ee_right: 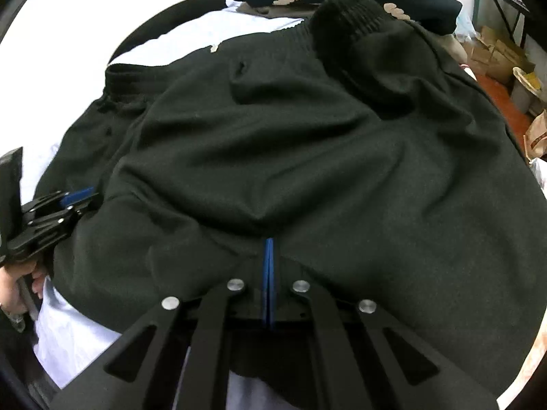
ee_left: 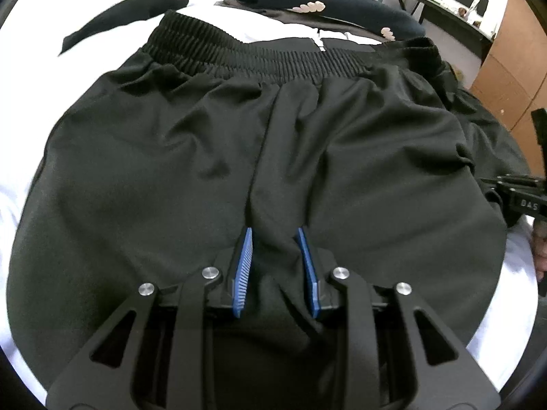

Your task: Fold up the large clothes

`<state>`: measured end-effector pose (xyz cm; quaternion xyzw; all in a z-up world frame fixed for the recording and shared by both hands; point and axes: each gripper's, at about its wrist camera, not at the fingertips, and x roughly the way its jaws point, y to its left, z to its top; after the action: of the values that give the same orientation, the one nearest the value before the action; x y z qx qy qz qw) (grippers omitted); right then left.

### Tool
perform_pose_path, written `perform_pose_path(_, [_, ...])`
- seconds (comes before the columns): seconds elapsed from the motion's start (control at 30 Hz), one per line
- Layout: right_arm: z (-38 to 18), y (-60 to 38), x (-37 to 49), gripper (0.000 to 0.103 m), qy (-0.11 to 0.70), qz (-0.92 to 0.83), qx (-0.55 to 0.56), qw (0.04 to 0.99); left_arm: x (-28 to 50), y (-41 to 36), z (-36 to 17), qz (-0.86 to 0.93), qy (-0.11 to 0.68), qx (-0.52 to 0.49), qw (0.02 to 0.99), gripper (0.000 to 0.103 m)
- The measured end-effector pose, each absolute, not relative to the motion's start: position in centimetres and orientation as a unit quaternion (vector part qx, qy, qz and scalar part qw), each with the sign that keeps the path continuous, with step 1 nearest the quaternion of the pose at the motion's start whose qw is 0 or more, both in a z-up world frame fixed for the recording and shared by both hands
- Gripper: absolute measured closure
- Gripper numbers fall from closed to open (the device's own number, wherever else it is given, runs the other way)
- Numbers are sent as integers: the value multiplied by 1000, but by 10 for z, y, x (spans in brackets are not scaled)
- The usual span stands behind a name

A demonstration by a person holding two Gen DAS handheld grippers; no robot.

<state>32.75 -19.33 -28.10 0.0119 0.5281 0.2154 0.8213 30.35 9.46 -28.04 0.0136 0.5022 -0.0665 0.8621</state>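
Trousers: black, spread on white bed, waistband far, length running toward both grippers
Right gripper: pinched tight on near hem
Left gripper: fingers narrowly apart, fabric ridge between, grip uncertain

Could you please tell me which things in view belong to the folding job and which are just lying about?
Part of the job:
- black trousers, spread on the white sheet
- left tool, open around a fold of them
- right tool, shut on their cloth

Lying about:
- dark folded garment
- desk
- cardboard boxes
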Motion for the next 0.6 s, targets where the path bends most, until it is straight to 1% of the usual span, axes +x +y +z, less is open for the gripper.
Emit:
perform_pose_path(0.17, [-253,-202,306,103,502,202,16,841,290,82,-252,-43,479,34,876,75])
perform_pose_path(0.2, [-246,-203,298,98,492,199,19,848,286,80,-244,-43,472,32,880,75])
perform_pose_path(0.23, [-238,-204,288,96,482,200,23,852,285,79,-235,-45,464,30,884,75])
perform_pose_path(0.3, [-228,-204,274,95,474,210,34,855,272,70,-210,-44,436,31,898,73])
perform_pose_path(0.37, [-223,-203,260,95,466,213,47,858,262,65,-197,-44,418,35,907,62])
perform_pose_path(0.4, [-221,-202,254,93,466,215,53,857,256,62,-190,-45,406,34,912,42])
perform_pose_path(0.43, [-218,-200,250,86,470,219,57,853,251,60,-186,-43,396,33,917,19])
perform_pose_path(0.47, [-215,-196,248,79,472,223,57,851,248,58,-184,-44,390,31,919,14])
perform_pose_path(0.5, [-211,-194,246,65,474,224,52,850,245,54,-183,-51,387,28,920,13])
perform_pose_path(0.53, [-209,-192,244,60,477,226,45,848,244,51,-185,-65,391,22,918,13])
perform_pose_path(0.57, [-206,-189,241,57,474,235,39,847,246,48,-188,-71,399,19,914,13])
perform_pose_path(0.6, [-202,-187,239,45,465,245,36,850,247,43,-192,-70,409,19,910,13])
